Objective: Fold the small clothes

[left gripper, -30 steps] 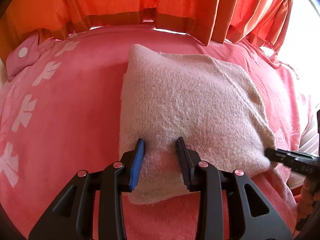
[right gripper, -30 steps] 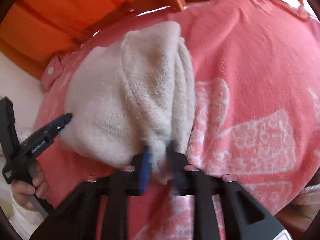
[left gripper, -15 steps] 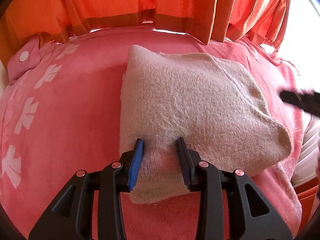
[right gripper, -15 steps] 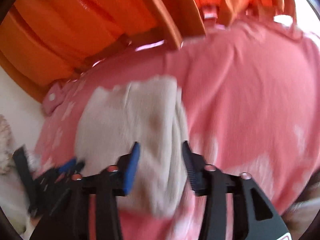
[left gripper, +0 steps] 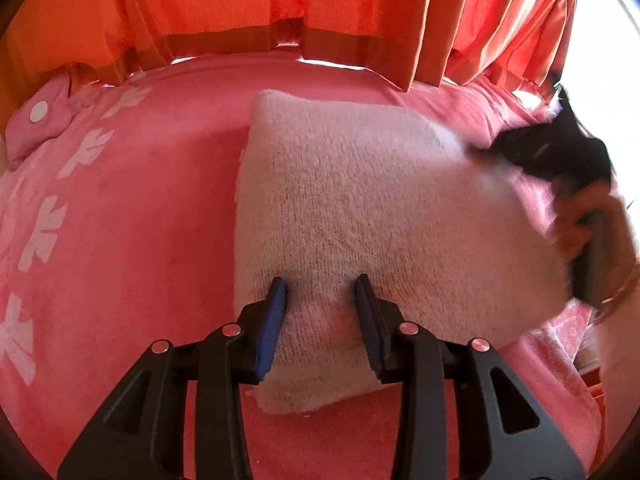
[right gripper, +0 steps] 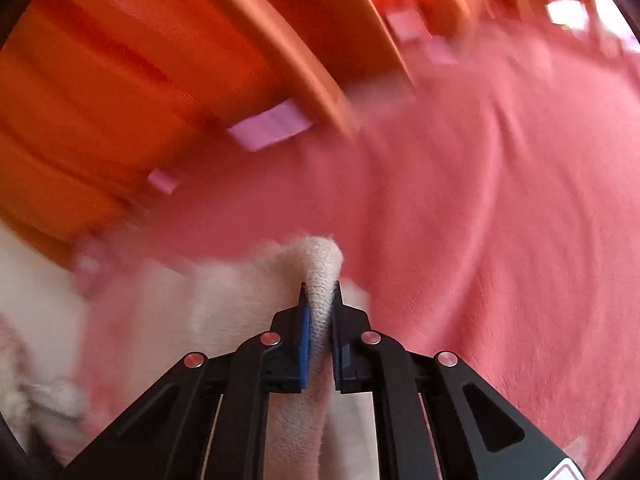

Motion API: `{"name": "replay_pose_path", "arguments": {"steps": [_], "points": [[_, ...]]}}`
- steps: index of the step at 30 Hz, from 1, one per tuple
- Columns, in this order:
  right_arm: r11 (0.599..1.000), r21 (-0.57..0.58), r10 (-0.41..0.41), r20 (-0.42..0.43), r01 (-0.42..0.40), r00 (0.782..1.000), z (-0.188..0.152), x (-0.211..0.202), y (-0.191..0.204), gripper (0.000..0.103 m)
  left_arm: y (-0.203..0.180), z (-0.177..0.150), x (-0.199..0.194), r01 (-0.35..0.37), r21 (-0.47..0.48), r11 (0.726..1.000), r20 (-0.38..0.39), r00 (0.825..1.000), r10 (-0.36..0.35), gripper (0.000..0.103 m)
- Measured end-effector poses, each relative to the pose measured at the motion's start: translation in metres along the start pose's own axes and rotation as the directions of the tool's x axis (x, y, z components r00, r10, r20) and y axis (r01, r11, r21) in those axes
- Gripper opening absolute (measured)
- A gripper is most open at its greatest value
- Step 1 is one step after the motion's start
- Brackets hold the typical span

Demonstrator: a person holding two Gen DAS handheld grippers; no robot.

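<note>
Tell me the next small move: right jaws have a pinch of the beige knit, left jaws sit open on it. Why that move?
Probably carry the right gripper across toward the left side, laying the pinched edge over the beige knit garment. Its jaws are shut on a fold of knit, while the left gripper rests open on the near edge, seemingly pinning it to the pink blanket.

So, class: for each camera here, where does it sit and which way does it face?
Left wrist: on the left gripper, open over the beige knit, facing the orange curtain; the right gripper shows.
Right wrist: on the right gripper, shut on a knit fold, facing pink blanket.
Shared: knit, blanket, curtain.
</note>
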State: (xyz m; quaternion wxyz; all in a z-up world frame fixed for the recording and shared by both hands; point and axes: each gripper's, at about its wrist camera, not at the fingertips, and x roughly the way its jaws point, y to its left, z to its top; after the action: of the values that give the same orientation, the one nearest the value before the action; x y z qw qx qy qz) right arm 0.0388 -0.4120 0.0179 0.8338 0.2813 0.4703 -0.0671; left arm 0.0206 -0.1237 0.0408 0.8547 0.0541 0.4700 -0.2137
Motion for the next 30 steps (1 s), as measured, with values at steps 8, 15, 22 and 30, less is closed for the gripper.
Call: {"name": "replay_pose_path", "arguments": {"steps": [8, 15, 22, 30], "points": [[0.995, -0.063, 0.083, 0.022, -0.081, 0.996, -0.062, -0.110, 0.019, 0.029, 0.002, 0.000, 0.000, -0.003, -0.004, 1.000, -0.010, 1.000, 0.003, 0.035], [0.990, -0.133, 0.020, -0.127, -0.037, 0.992, -0.141, -0.098, 0.025, 0.013, -0.003, -0.001, 0.001, -0.031, 0.010, 0.999, -0.006, 0.999, 0.031, 0.035], [0.991, -0.087, 0.098, 0.005, -0.098, 0.995, -0.128, -0.135, 0.022, 0.009, -0.002, -0.001, -0.001, -0.042, 0.019, 0.999, -0.015, 0.999, 0.043, 0.036], [0.996, -0.077, 0.032, -0.076, -0.038, 0.997, -0.120, -0.109, 0.012, 0.023, 0.002, 0.003, -0.010, -0.003, 0.008, 1.000, -0.013, 1.000, 0.003, 0.074]]}}
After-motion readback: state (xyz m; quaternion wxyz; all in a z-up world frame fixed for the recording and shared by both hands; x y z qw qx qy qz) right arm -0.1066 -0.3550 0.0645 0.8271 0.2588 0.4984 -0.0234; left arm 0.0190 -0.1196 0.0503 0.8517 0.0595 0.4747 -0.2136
